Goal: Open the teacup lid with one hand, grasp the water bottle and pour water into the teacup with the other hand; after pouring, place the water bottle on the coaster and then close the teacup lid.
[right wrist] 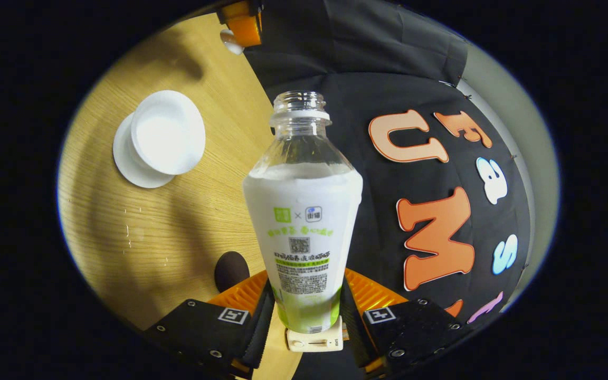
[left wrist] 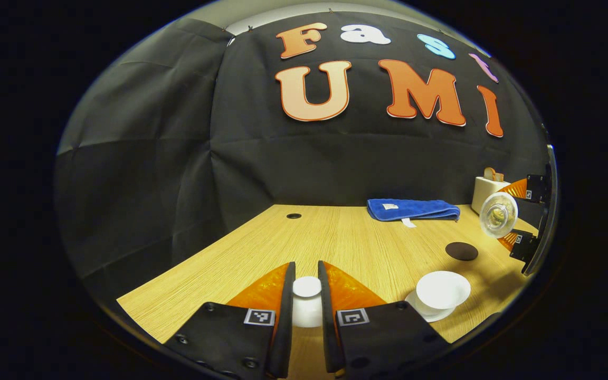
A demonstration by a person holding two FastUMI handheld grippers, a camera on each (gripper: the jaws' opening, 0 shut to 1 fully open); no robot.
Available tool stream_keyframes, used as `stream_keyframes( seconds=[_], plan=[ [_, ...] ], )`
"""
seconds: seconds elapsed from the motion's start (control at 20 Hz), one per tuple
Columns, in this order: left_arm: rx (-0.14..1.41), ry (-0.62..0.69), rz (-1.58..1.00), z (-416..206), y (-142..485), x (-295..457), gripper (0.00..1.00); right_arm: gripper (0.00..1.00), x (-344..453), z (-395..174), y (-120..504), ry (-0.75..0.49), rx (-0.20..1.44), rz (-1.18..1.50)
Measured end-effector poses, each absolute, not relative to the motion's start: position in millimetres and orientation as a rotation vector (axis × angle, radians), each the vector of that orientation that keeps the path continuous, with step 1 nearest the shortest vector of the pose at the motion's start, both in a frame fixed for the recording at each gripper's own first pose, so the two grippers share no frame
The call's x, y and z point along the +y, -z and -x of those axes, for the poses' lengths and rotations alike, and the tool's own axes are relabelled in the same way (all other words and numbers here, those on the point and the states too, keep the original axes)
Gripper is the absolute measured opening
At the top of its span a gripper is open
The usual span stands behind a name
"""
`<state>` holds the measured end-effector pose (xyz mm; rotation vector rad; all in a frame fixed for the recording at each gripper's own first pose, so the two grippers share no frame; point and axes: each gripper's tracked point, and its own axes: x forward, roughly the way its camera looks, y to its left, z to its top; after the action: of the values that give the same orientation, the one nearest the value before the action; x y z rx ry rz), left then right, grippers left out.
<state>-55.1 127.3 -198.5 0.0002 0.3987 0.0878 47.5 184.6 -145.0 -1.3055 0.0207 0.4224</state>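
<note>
The left gripper [left wrist: 306, 295] pinches the teacup lid [left wrist: 307, 286] above the table [left wrist: 335, 237]. The right gripper [right wrist: 306, 311] clamps the uncapped water bottle [right wrist: 304, 221], tipped sideways near the open teacup [right wrist: 167, 132] on its saucer [right wrist: 130, 169]; the dark coaster [left wrist: 461, 251] sits bare just beyond.

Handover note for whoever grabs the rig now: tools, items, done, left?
Left tool: shut on the lid, held off the cup.
Right tool: shut on the bottle, uncapped, lifted and tipped on its side, mouth toward the cup side.
Cup: open on its saucer on the table; whether it holds water I cannot tell.
Coaster: bare, beyond the cup.
Done: lid off, bottle grasped.
Left: pour if not yet done, bottle onto coaster, lid back on cup.
</note>
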Motion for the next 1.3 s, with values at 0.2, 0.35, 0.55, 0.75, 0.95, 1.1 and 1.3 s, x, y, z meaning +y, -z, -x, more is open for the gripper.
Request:
stream_keyframes(
  seconds=[0.2,0.35,0.55,0.75,0.95,1.1,1.3],
  plan=[
    [0.407,-0.091,-0.007,59,201,131,0.29,0.65,189,-53,145,-0.418,-0.017,1.375],
    [0.410,-0.091,-0.010,60,203,134,0.29,0.65,191,-57,142,-0.406,-0.057,1.452],
    [0.417,-0.096,-0.010,59,206,137,0.29,0.65,194,-59,141,-0.390,-0.117,1.544],
    [0.422,-0.094,-0.015,60,209,138,0.29,0.65,194,-63,136,-0.373,-0.157,1.598],
    [0.428,-0.100,-0.028,62,213,142,0.29,0.65,197,-64,133,-0.358,-0.204,1.651],
    [0.436,-0.100,-0.032,64,216,142,0.29,0.65,198,-65,130,-0.353,-0.216,1.661],
    [0.422,-0.104,-0.043,63,212,145,0.29,0.65,200,-68,117,-0.334,-0.258,1.693]
  ],
)
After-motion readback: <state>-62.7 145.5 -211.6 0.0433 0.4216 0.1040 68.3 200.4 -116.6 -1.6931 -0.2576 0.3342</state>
